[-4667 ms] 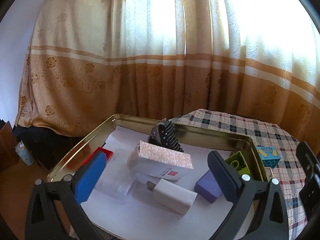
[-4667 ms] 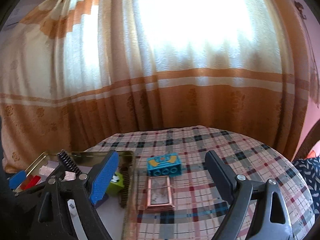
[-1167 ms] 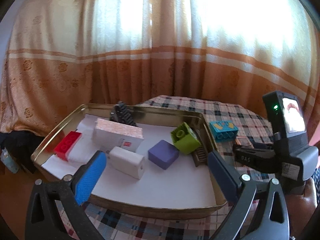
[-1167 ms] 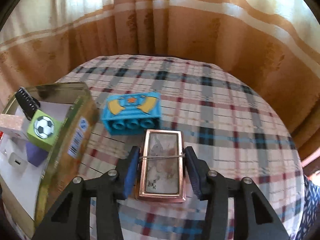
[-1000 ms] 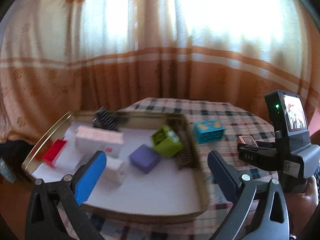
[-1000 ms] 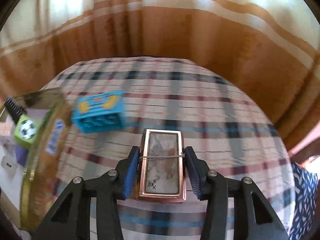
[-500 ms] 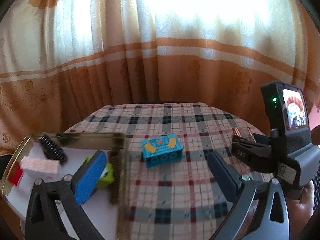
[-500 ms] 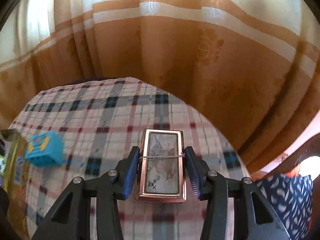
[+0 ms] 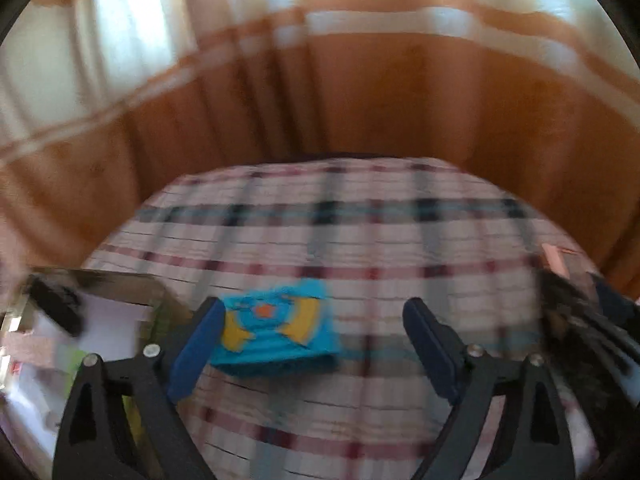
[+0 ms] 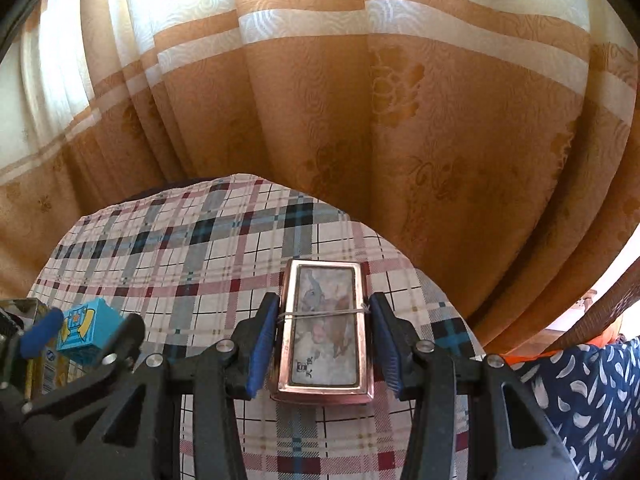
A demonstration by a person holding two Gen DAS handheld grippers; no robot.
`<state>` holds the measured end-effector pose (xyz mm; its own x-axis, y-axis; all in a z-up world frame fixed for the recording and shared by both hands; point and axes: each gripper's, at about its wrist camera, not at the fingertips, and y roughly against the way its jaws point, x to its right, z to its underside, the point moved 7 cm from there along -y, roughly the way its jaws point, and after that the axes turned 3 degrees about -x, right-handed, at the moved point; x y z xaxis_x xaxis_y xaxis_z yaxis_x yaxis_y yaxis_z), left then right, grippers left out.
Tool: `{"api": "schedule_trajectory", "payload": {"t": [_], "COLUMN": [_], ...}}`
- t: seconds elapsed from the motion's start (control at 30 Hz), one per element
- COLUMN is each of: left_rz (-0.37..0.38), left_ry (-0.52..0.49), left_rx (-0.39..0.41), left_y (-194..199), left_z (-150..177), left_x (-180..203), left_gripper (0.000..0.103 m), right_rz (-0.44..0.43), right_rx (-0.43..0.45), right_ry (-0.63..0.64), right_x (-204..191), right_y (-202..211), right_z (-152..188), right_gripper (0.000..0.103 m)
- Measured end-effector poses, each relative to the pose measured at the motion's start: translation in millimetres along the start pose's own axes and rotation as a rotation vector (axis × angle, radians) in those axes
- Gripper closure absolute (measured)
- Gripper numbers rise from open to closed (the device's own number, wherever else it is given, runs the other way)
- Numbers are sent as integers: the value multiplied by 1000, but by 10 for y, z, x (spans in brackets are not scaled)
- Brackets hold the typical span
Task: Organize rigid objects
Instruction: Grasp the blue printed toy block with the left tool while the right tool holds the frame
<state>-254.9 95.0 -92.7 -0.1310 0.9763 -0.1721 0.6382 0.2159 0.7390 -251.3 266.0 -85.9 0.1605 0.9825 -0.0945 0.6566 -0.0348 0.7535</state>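
The right claw [image 10: 326, 344] is clenched on a copper-rimmed case [image 10: 325, 332], held above the plaid bench [image 10: 208, 256]. The left claw [image 9: 312, 344] is closing, its jaws not yet pressing the blue toy block [image 9: 276, 334] lying between them, nearer its left finger; the tin tray [image 9: 120, 284] sits to its left.

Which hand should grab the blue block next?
Probably the left. The left gripper has the blue block between its closing fingers, not yet pinched. The right gripper is already clamped on the copper-framed case.
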Motion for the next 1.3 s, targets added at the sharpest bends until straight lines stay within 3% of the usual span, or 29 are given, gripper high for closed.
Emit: {"api": "schedule_trajectory", "payload": {"t": [0.17, 0.27, 0.6, 0.63, 0.7, 0.73, 0.77, 0.87, 1.13, 1.3], "left_rz": [-20, -30, -14, -13, -12, 60, 83, 57, 166, 219], "left_ry": [33, 59, 61, 54, 27, 6, -2, -18, 49, 19], "left_rx": [-33, -97, -100, -97, -82, -74, -77, -70, -92, -83], "left_y": [-53, -156, -221, -213, -198, -171, -163, -136, -190, -62], "left_z": [15, 59, 13, 12, -3, 0, 1, 6, 8, 120], "left_x": [-40, -40, 7, 17, 47, 139, 180, 219, 156, 214], "left_gripper": [7, 3, 1, 3, 16, 36, 36, 36, 39, 39], "right_rz": [-11, -11, -13, -13, -15, -16, -18, -24, -10, -12], "right_rx": [1, 0, 0, 0, 0, 1, 1, 3, 3, 2], "right_ry": [-8, -5, -5, -6, -7, -9, -11, -19, -11, -11], "right_x": [9, 6, 14, 14, 15, 17, 21, 26, 5, 2], "right_y": [3, -4, 1, 2, 3, 4, 4, 14, 15, 18], "right_z": [13, 10, 9, 8, 9, 9, 9, 14, 11, 15], "right_gripper": [54, 54, 54, 54, 54, 54, 54, 54, 54, 54]}}
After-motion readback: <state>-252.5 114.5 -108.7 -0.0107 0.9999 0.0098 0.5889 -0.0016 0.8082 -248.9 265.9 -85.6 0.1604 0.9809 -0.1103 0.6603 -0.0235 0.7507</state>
